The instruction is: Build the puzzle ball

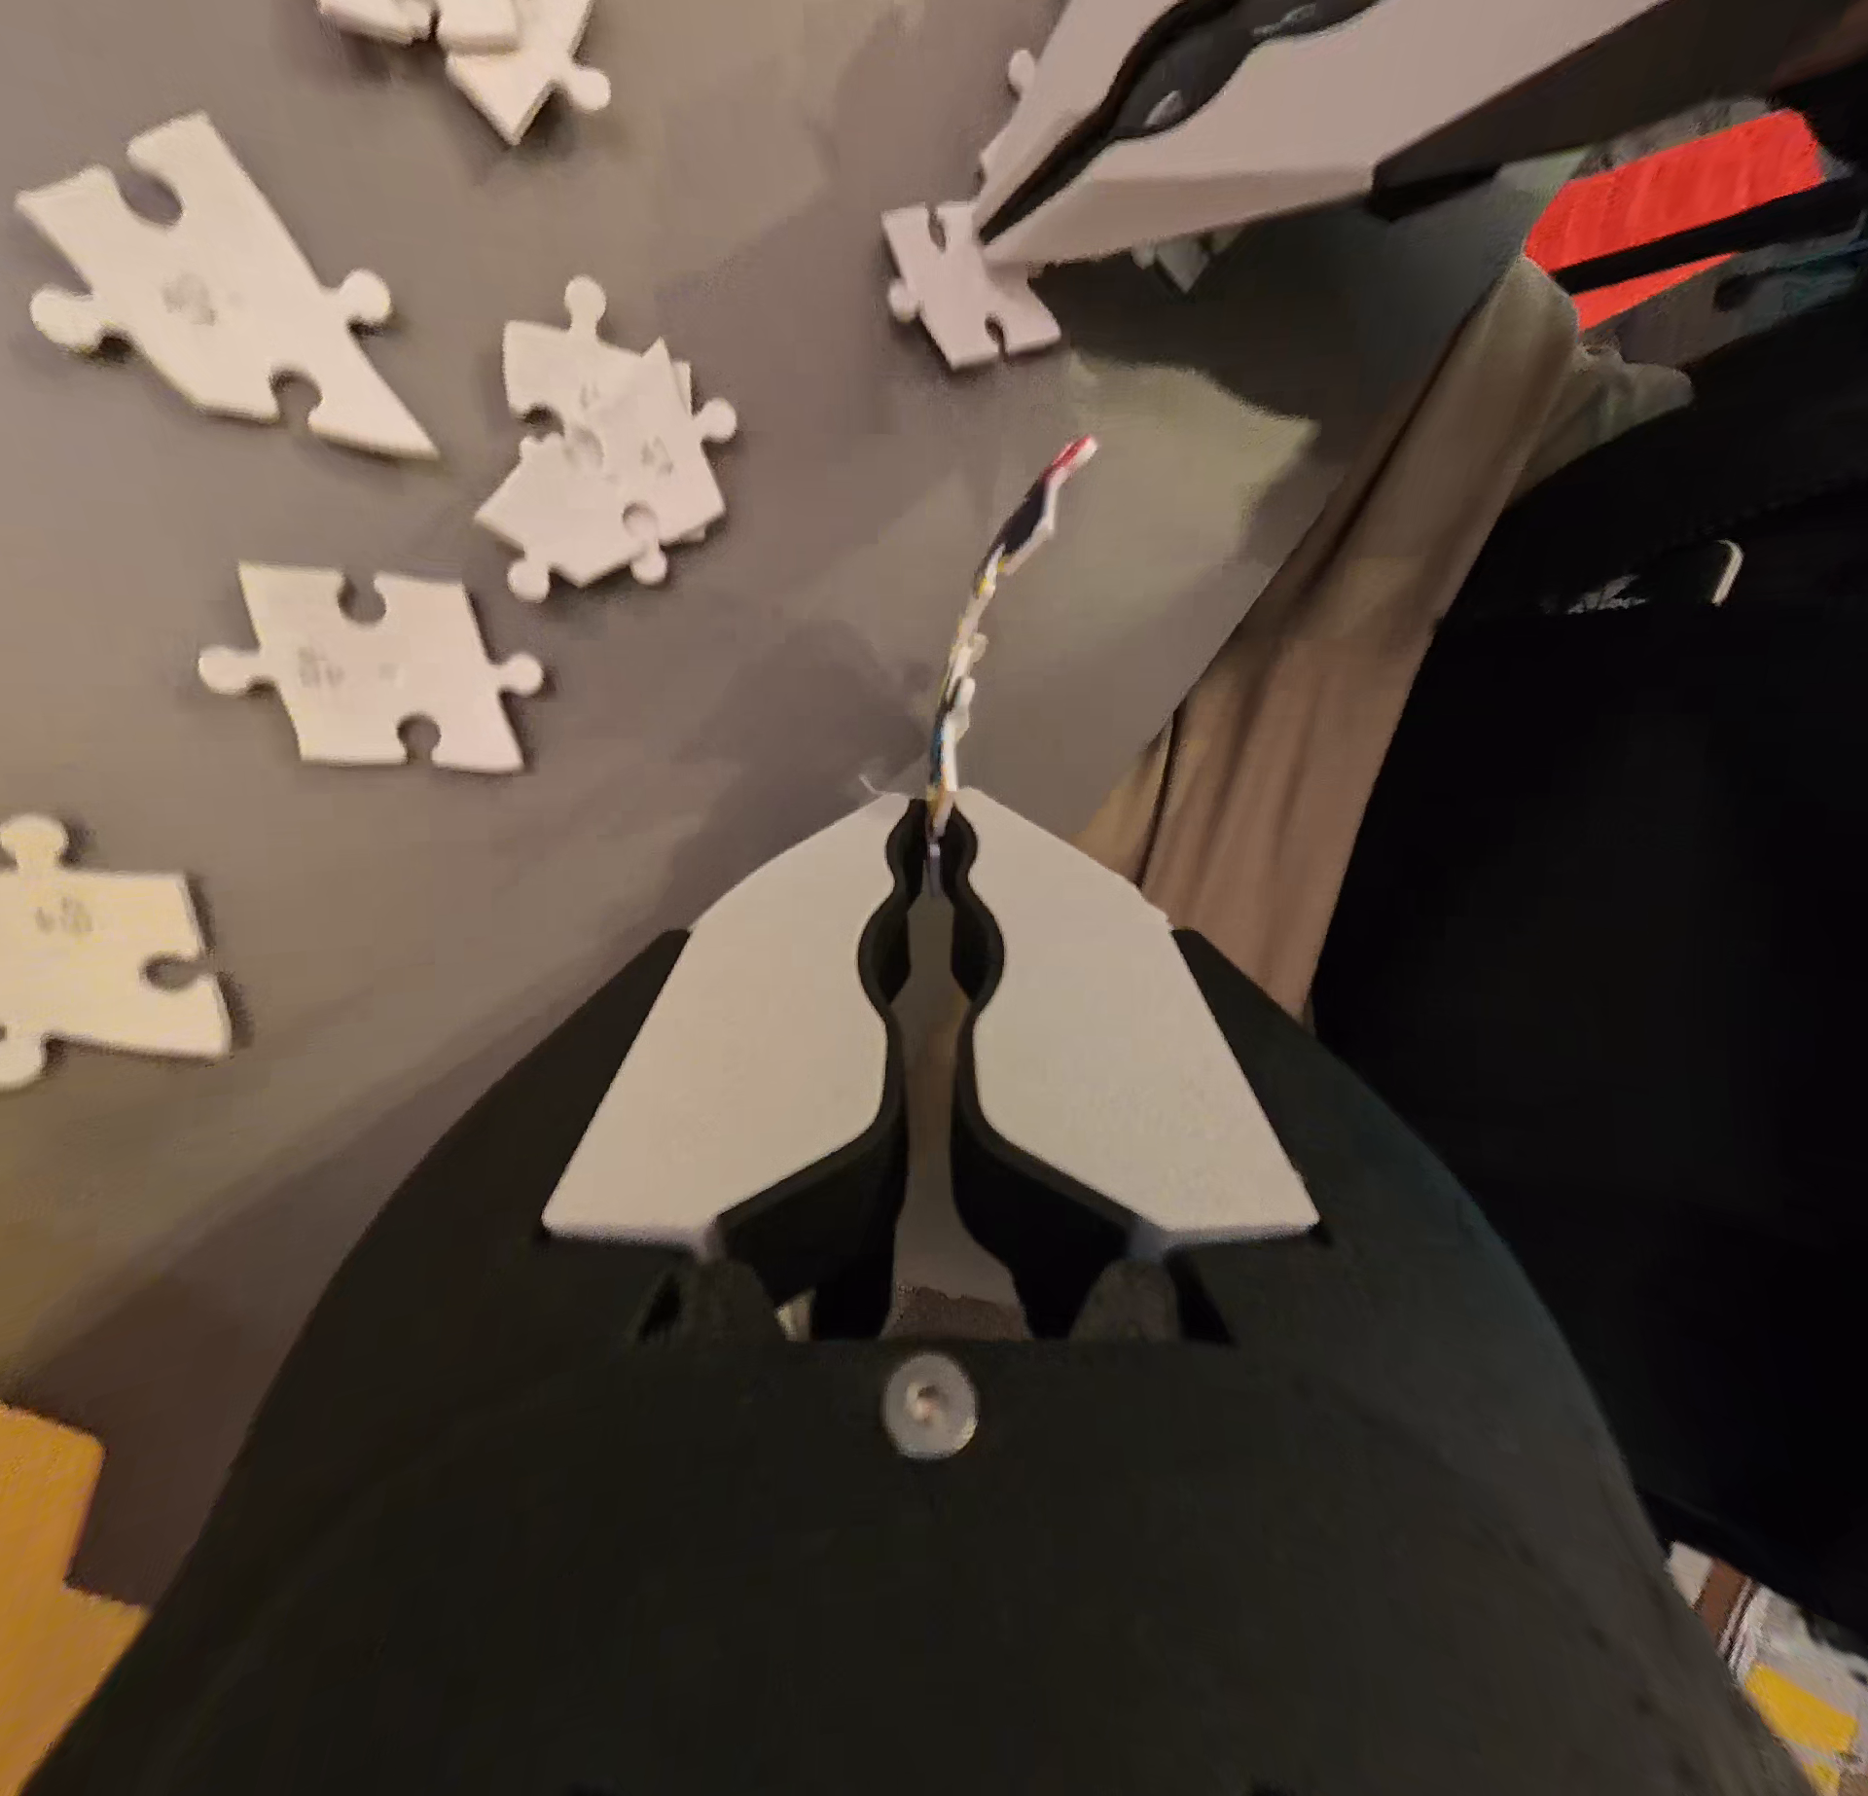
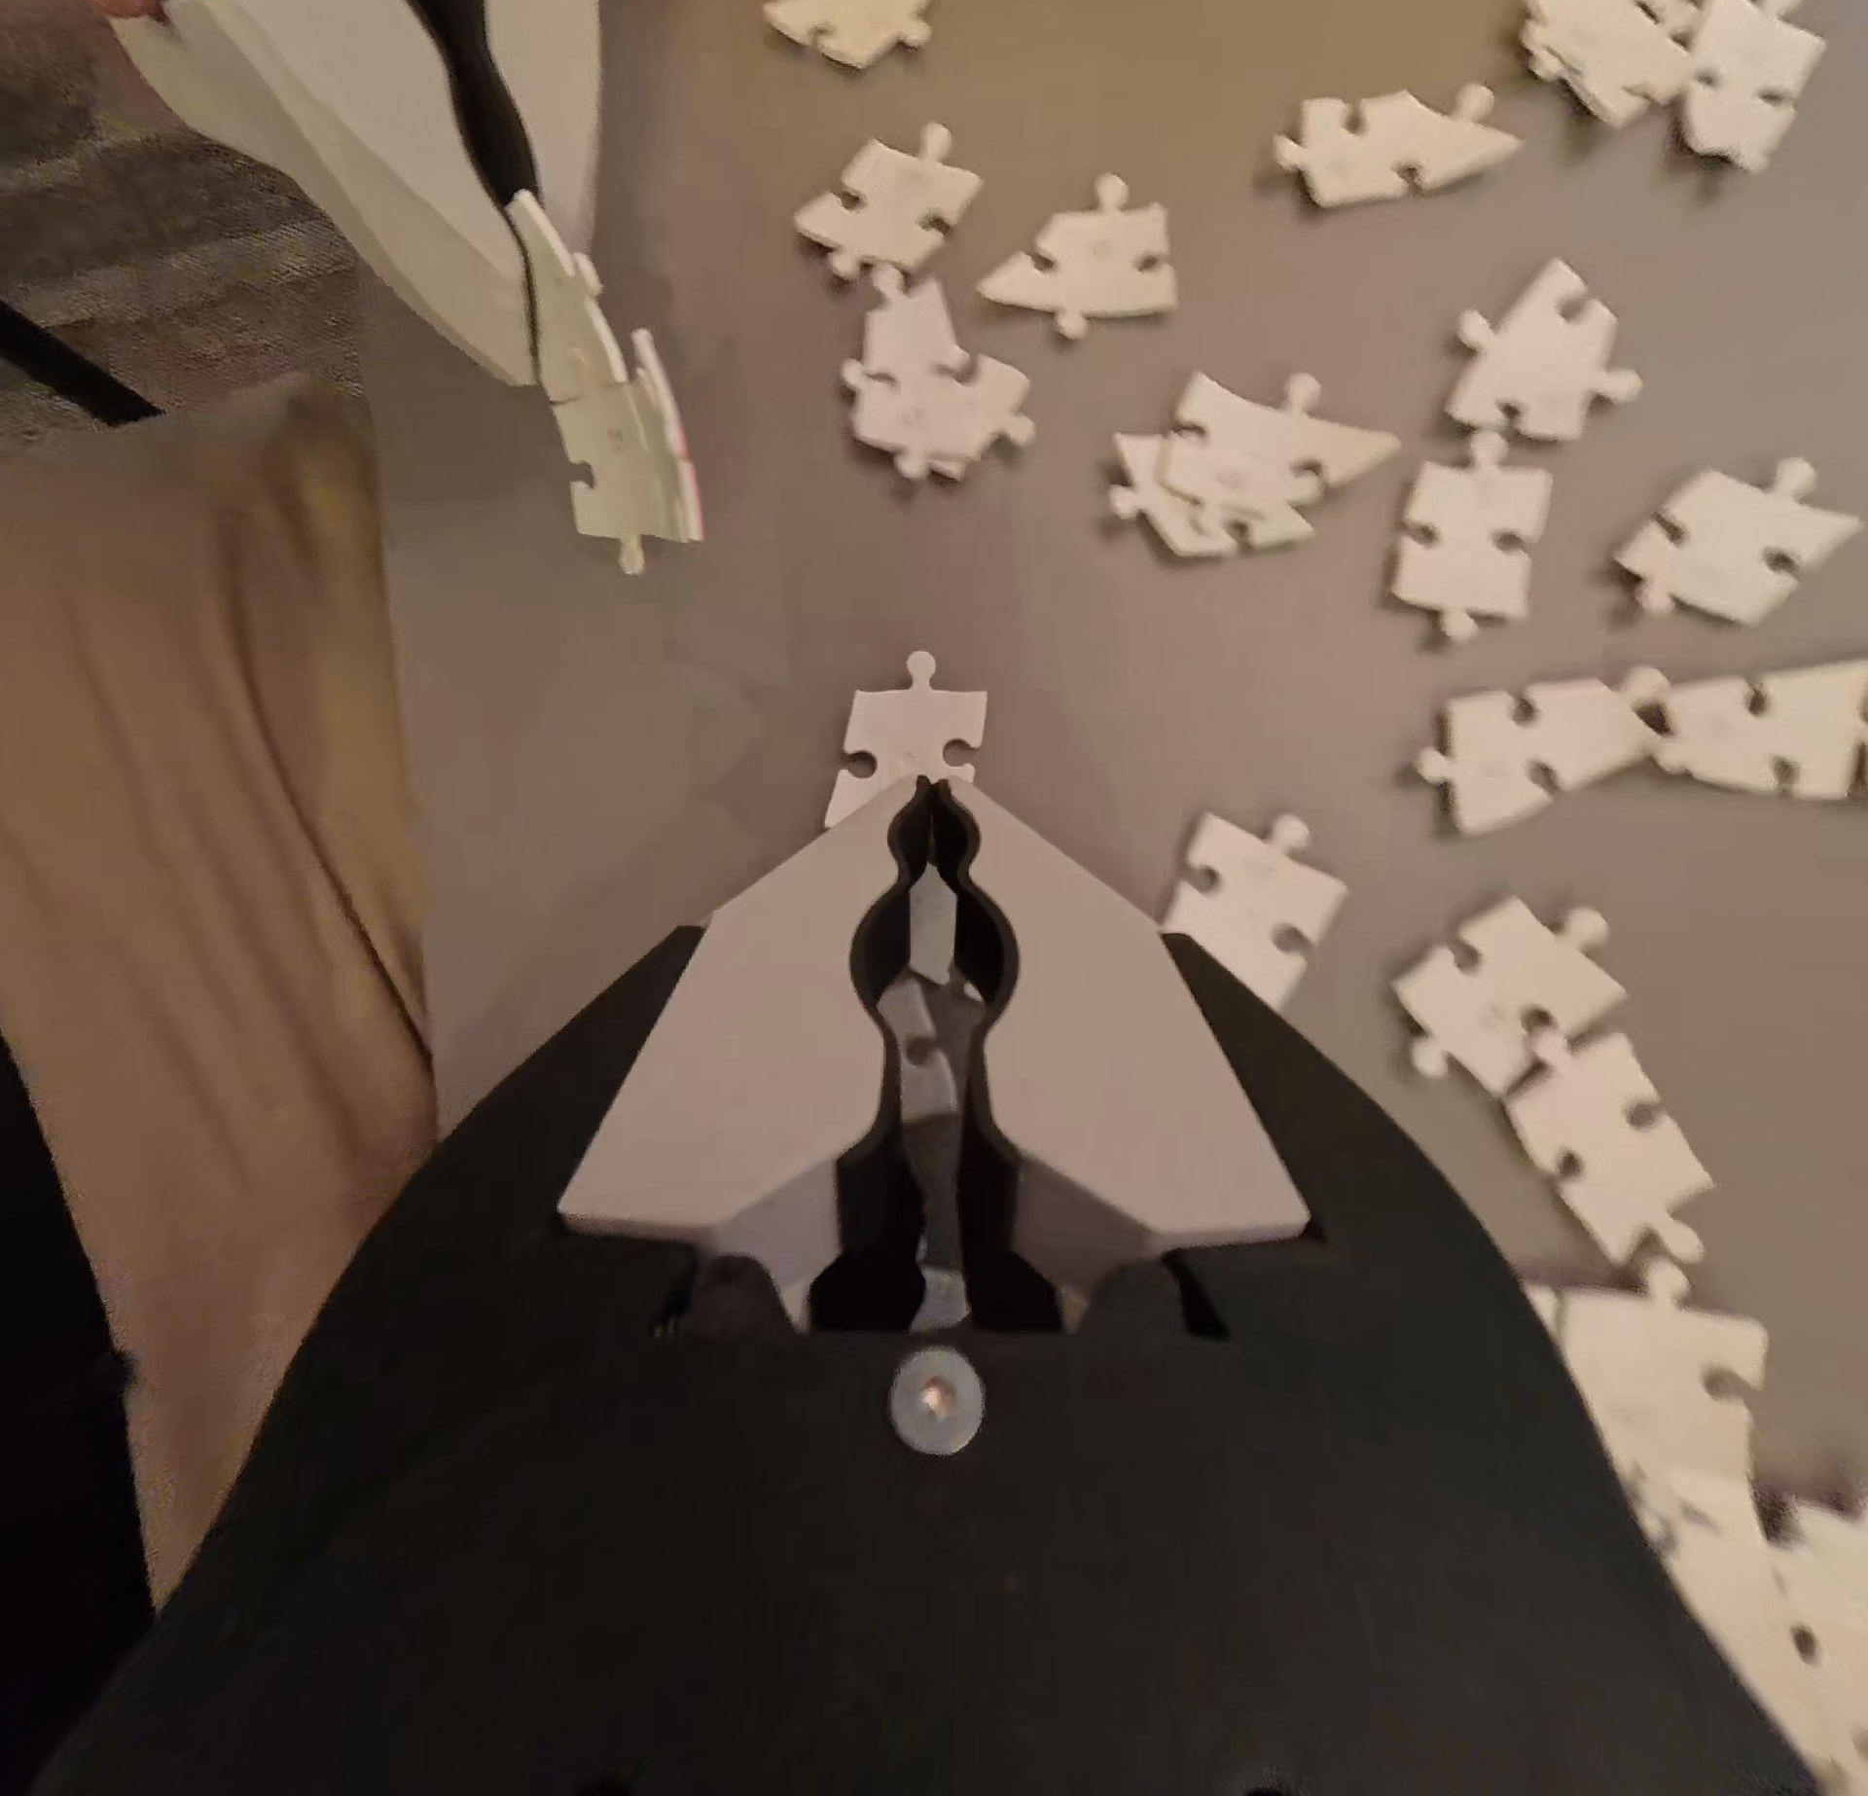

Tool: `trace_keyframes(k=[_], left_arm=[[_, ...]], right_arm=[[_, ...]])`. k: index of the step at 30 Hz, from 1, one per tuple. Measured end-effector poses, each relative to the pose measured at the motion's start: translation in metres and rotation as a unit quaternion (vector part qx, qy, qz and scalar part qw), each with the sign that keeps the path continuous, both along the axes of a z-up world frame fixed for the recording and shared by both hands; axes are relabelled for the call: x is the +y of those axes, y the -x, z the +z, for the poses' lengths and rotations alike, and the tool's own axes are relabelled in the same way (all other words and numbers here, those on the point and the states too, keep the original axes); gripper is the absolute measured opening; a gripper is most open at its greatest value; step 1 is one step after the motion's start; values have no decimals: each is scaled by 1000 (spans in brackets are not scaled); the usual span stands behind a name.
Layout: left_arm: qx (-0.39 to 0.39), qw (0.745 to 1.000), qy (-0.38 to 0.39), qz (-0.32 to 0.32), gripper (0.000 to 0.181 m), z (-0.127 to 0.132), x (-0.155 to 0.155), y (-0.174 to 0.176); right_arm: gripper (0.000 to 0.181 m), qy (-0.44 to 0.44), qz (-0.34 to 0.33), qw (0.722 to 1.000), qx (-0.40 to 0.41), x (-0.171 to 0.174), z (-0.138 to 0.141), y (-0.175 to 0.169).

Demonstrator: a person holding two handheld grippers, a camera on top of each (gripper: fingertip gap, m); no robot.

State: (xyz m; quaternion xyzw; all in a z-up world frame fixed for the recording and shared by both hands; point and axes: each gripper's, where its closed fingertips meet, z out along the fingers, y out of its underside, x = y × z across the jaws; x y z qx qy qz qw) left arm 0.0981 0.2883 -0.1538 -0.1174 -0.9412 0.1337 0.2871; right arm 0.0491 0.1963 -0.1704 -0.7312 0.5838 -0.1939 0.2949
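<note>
My left gripper is shut on a curved strip of joined puzzle pieces, seen edge-on with its printed side showing; it hangs above the grey table. The strip's white back shows in the right wrist view, held by the left gripper at the upper left. My right gripper is shut on a single white puzzle piece, held by its near edge low over the table. The same piece and the right gripper show at the top of the left wrist view.
Several loose white puzzle pieces lie face down on the table, to the left in the left wrist view and to the right in the right wrist view. A beige cloth hangs at the table's edge. A yellow object sits at lower left. My right fingertips sit around 11 centimetres from my left ones.
</note>
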Motion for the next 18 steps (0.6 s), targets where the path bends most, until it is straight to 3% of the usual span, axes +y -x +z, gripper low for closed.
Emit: trace_keyframes(k=[12, 18], left_arm=[[-24, 992, -63, -102, 3, -9, -42, 13], [-44, 984, -93, -144, 6, -15, -65, 17]], right_arm=[[0, 12, -84, 996, 33, -91, 0, 52], [0, 11, -100, 994, 33, -109, 2, 65]])
